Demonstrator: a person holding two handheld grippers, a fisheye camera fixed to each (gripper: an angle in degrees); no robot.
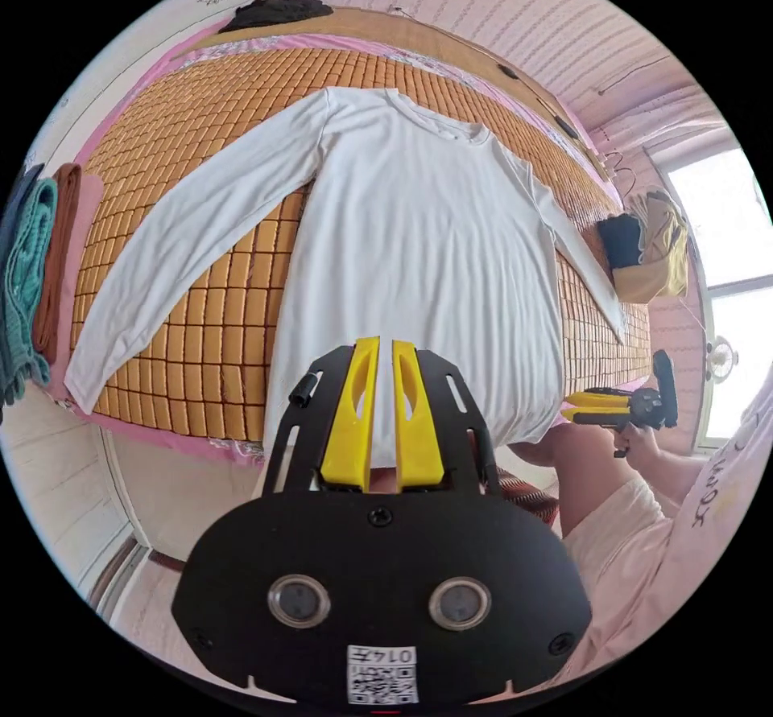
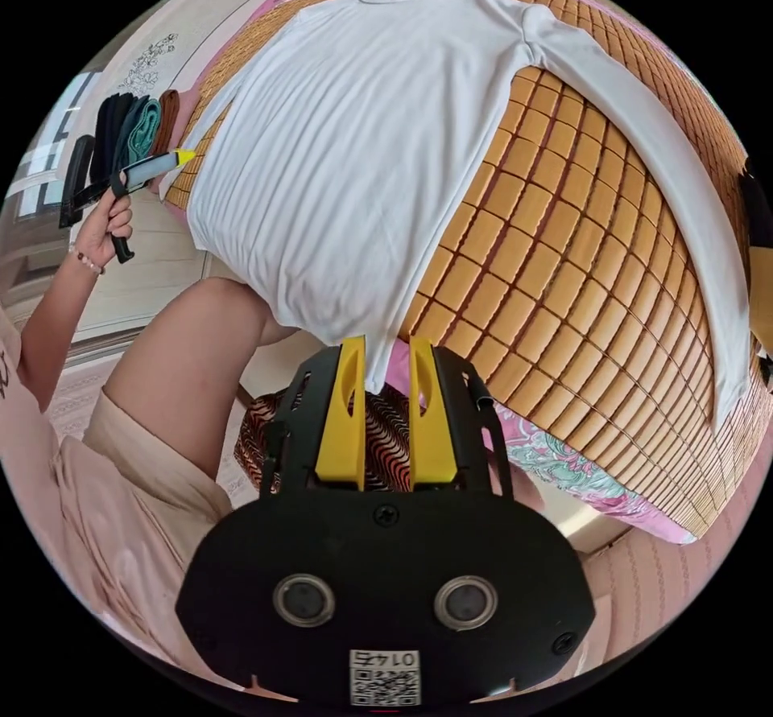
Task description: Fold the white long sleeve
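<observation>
Both grippers, jaws slightly parted, perhaps touching shirt hem at mat edge.

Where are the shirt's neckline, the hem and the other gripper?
white long sleeve shirt neckline (image 1: 439,117): left gripper view, on the collar edge.
shirt hem (image 2: 338,323): right gripper view, on the bottom edge.
right gripper (image 1: 568,413): left gripper view, at its yellow fingertips.

A bed covered by an orange bamboo-tile mat over a pink floral sheet stands against pink striped wallpaper. Bright daylight pours through a window beyond the bed's far corner. Folded towels in teal and brown lie along one edge of the bed, and dark clothing is heaped at the headboard end
</observation>
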